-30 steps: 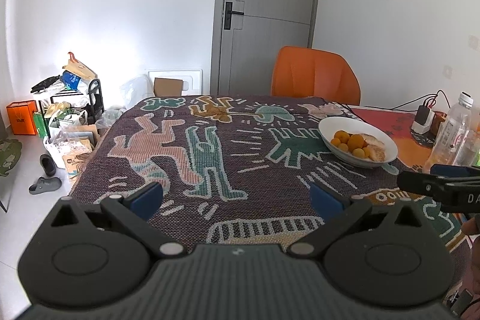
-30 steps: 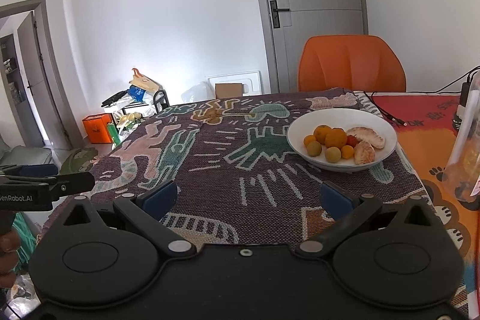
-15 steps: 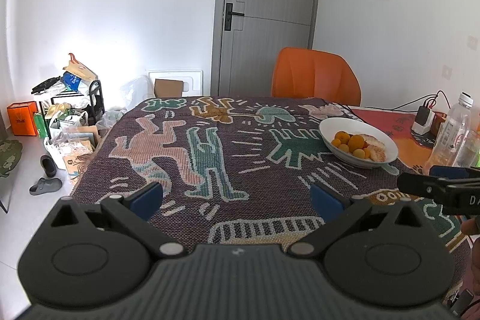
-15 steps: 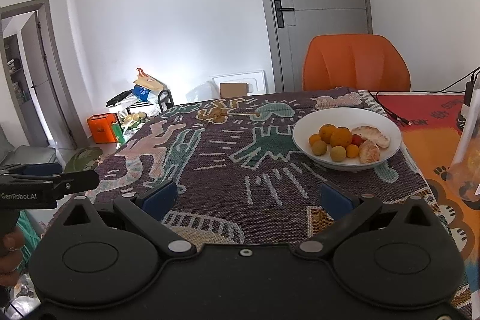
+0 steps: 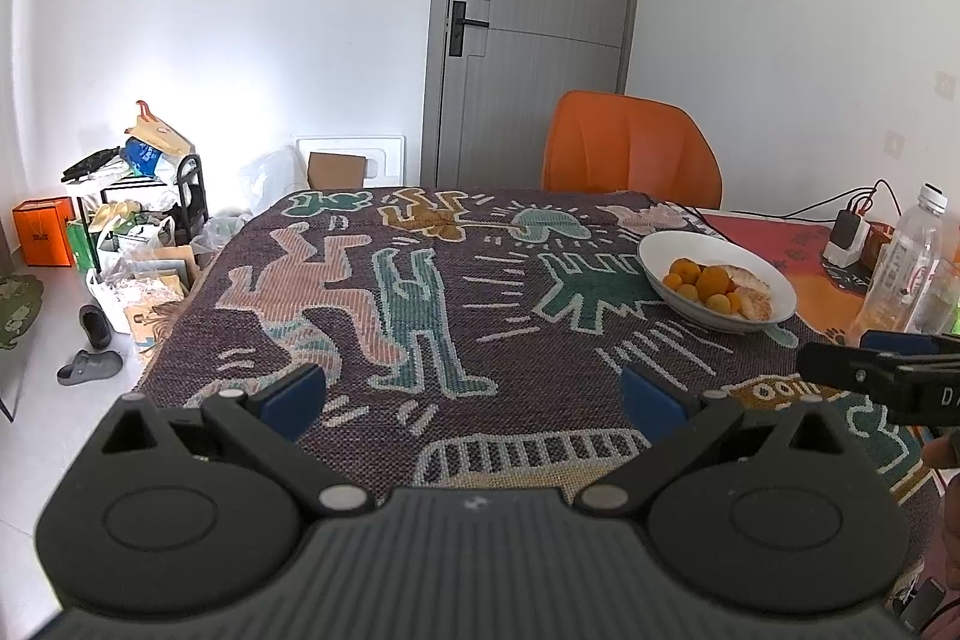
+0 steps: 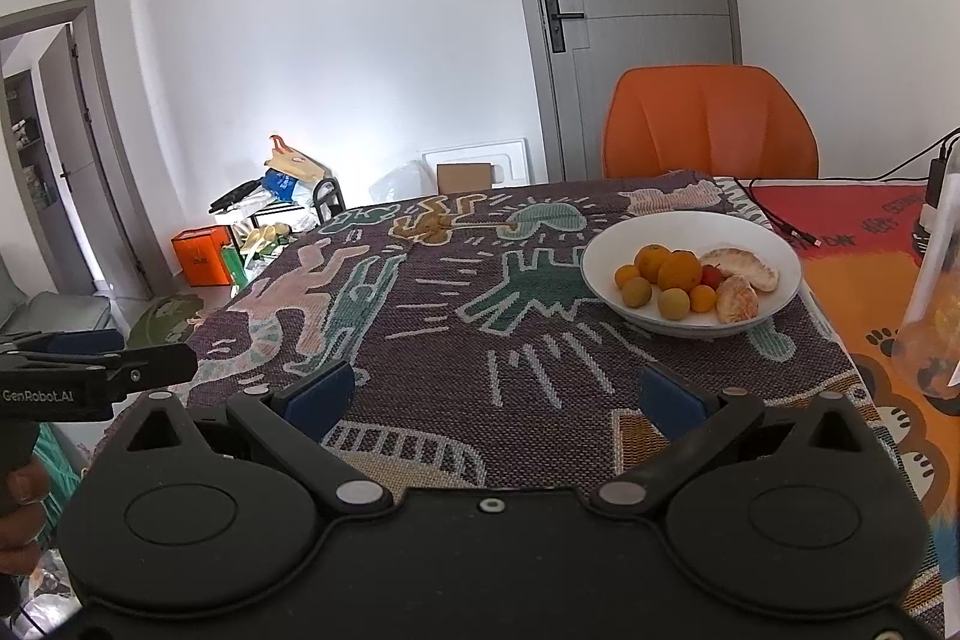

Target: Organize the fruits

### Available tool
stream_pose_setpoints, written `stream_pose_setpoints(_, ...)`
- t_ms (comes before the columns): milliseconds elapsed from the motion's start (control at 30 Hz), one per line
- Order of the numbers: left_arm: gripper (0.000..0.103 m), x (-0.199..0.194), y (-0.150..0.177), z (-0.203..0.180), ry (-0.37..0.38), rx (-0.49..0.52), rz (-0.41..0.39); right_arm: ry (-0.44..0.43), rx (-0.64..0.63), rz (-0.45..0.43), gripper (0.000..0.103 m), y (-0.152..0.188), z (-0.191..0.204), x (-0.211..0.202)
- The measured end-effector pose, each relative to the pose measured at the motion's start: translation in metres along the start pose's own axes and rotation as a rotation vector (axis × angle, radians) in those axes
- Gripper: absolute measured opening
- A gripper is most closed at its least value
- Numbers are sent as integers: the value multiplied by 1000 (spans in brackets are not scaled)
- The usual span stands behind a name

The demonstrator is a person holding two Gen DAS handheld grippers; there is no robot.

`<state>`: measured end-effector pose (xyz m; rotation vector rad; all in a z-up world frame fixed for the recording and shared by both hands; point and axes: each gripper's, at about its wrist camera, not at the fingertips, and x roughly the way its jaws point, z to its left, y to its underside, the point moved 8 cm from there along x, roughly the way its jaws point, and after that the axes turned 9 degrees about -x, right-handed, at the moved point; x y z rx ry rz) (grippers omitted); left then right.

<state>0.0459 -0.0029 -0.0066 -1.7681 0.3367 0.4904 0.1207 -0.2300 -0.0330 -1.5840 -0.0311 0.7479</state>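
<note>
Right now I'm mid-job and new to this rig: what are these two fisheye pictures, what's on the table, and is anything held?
Each picture looks forward from a camera on a hand-held two-finger gripper. The left gripper and right gripper are both open and hold nothing; each one also shows at the edge of the other's view. On the patterned tablecloth sits a white bowl with small oranges and peeled segments. A clear plastic bottle stands right of it, an orange chair behind.
</note>
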Motion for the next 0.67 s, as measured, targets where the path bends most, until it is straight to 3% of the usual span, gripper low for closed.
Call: stream_pose_setpoints(667, 103, 1, 1, -3, 9, 4, 1, -1, 4, 10, 103, 3, 0, 3)
